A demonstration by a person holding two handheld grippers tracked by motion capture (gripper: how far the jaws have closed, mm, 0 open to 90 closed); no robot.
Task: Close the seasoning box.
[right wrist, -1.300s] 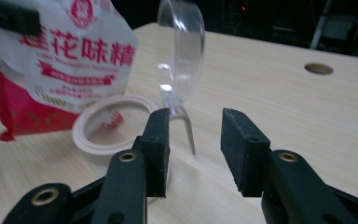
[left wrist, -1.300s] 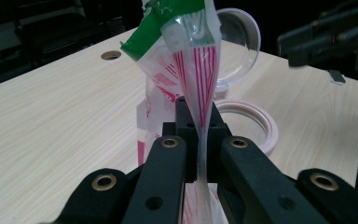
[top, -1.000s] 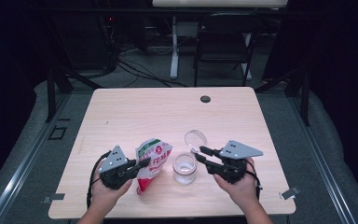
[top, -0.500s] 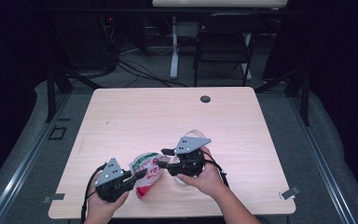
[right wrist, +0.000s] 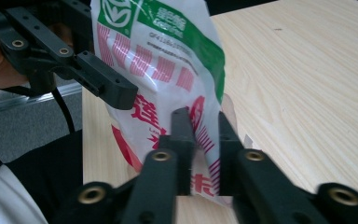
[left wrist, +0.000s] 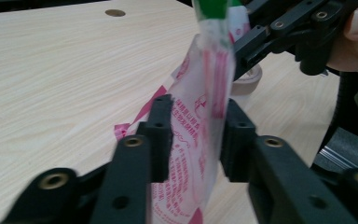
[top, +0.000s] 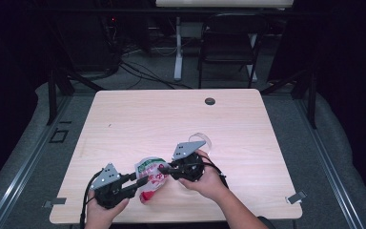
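White, green and red plastic pouch point(top: 150, 177) hangs between both claws over the pale wooden worktop point(top: 138, 121); right claw point(right wrist: 200, 122) has just pinched it, left claw point(left wrist: 196, 126) has just been opening around it. Its bottom edge is cut off; dark room beyond.

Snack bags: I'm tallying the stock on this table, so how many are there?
1. The red, white and green snack bag is off the table near its front edge, between the left gripper and the right gripper. Another could be hidden behind the hands.
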